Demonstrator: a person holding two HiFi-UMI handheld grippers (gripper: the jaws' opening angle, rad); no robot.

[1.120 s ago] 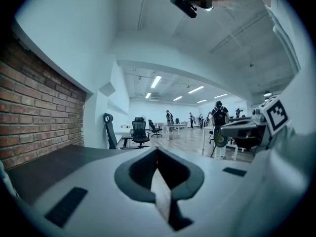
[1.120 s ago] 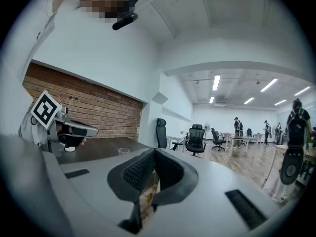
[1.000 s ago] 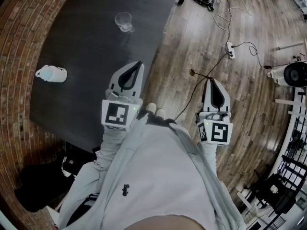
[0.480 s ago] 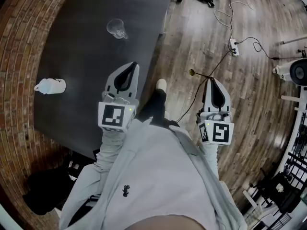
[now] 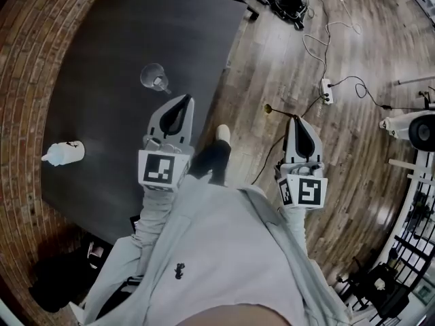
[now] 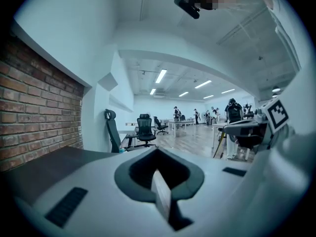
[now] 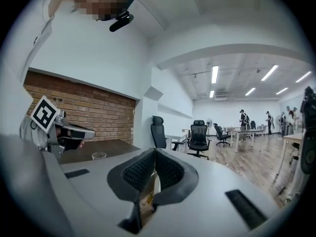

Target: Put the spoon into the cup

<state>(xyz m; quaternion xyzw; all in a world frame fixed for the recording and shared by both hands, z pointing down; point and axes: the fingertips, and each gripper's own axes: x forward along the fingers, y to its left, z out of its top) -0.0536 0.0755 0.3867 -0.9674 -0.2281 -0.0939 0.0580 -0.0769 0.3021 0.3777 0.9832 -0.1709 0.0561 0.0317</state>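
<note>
The right hand-held gripper is clamped on the thin, brass-coloured spoon, its small round bowl jutting left over the floor. The left hand-held gripper is closed and empty, near the clear cup on the counter.

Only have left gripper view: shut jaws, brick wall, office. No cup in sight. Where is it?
Observer: The cup stands on the dark table, just beyond the left gripper in head view.
Operator: And the other hand?
Observer: The right gripper is shut on the spoon; its bowl pokes out left of the tip.
Operator: Over the table?
Observer: No, it is over the wood floor, right of the table's edge.
</note>
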